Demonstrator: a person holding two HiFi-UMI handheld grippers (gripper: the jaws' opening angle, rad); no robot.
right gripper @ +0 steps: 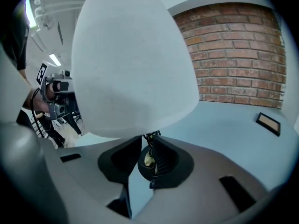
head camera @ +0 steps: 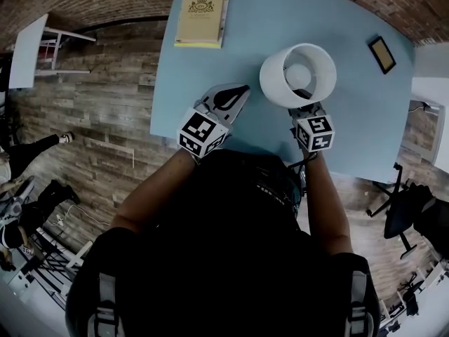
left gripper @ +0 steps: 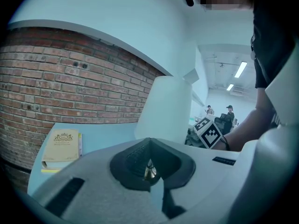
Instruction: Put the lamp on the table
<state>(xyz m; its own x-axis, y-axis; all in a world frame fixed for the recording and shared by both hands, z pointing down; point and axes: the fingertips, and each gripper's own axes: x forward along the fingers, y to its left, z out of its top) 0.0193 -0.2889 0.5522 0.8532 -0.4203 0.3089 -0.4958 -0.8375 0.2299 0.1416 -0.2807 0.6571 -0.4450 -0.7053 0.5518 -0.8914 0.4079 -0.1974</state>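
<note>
The lamp [head camera: 298,76] has a white shade and is seen from above over the blue table [head camera: 280,12], near its front edge; its foot is hidden. My right gripper [head camera: 303,107] sits right below the shade. In the right gripper view the shade [right gripper: 135,64] fills the top, and the thin dark stem stands between the jaws of the right gripper [right gripper: 148,146], close to the right pad, with a slit of light on the left side. My left gripper [head camera: 235,93] hovers left of the lamp [left gripper: 166,108], jaws together and empty [left gripper: 149,160].
A yellow book [head camera: 202,18] lies at the table's far left. A small dark picture frame [head camera: 382,55] lies at the right. A brick wall runs behind the table. White furniture [head camera: 28,51] stands on the wooden floor to the left, and a dark chair [head camera: 407,213] to the right.
</note>
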